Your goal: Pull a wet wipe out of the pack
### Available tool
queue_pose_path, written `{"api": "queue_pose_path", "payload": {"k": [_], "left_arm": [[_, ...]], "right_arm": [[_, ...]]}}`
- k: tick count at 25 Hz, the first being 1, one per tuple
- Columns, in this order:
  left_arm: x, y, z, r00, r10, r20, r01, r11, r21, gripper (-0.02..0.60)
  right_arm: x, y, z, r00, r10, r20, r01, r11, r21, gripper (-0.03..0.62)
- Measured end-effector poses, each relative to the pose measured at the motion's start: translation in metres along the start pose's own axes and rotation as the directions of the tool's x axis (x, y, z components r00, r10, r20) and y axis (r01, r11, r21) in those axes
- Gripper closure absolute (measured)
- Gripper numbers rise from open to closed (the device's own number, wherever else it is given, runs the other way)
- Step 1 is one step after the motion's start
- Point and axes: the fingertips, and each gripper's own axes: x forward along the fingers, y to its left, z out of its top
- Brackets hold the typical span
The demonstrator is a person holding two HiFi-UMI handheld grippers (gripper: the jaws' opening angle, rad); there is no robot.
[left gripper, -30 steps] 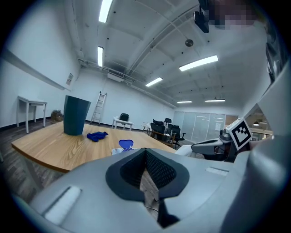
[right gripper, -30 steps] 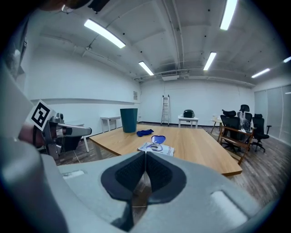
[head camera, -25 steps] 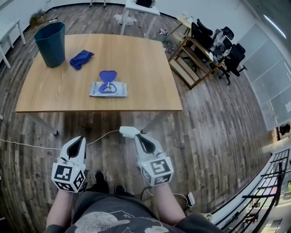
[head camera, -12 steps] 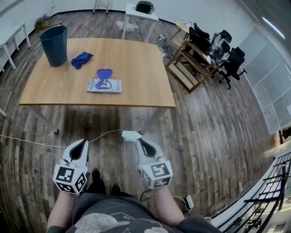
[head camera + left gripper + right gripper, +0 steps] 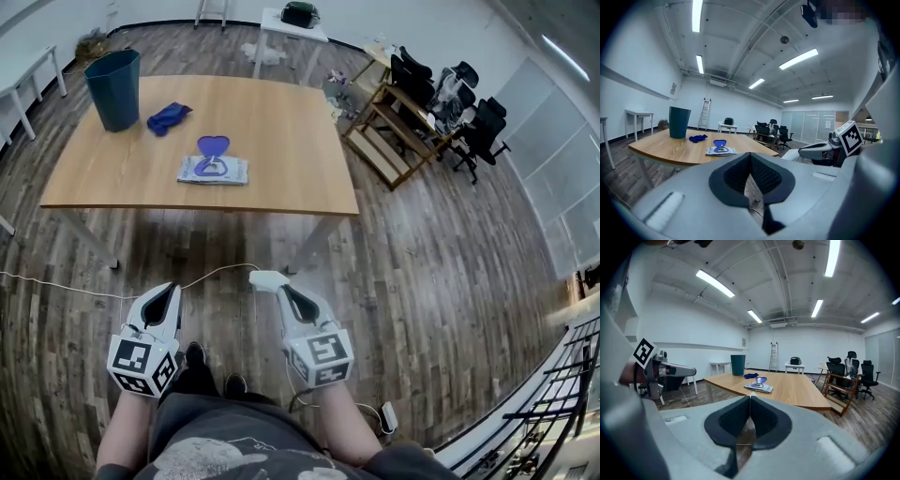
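The wet wipe pack (image 5: pixel 214 170) lies flat on the wooden table (image 5: pixel 281 141) with its blue lid (image 5: pixel 213 145) flipped up. It also shows in the left gripper view as the pack (image 5: pixel 720 150) and in the right gripper view as the pack (image 5: pixel 758 387). Both grippers hang over the floor, well short of the table's near edge. My left gripper (image 5: pixel 167 290) is shut and holds nothing. My right gripper (image 5: pixel 266 278) is likewise shut and holds nothing. Each points toward the table.
A teal bin (image 5: pixel 113 89) and a blue cloth (image 5: pixel 169 118) sit at the table's far left. A wooden rack (image 5: pixel 389 131) and black chairs (image 5: pixel 450 94) stand to the right. A white cable (image 5: pixel 56 297) runs across the plank floor. A railing (image 5: pixel 553 412) borders the lower right.
The table and pack now sit farther off and a little smaller in the head view. Both grippers have drifted back with the person and stayed shut.
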Motion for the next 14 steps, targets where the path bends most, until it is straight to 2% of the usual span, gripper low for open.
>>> {"api": "queue_pose_path", "payload": {"k": [14], "left_arm": [[0.002, -0.009, -0.01, 1.0, 0.0, -0.016, 0.0, 1.0, 0.01, 0.563]], "right_arm": [[-0.005, -0.012, -0.002, 1.0, -0.01, 0.001, 0.01, 1.0, -0.011, 0.592]]}}
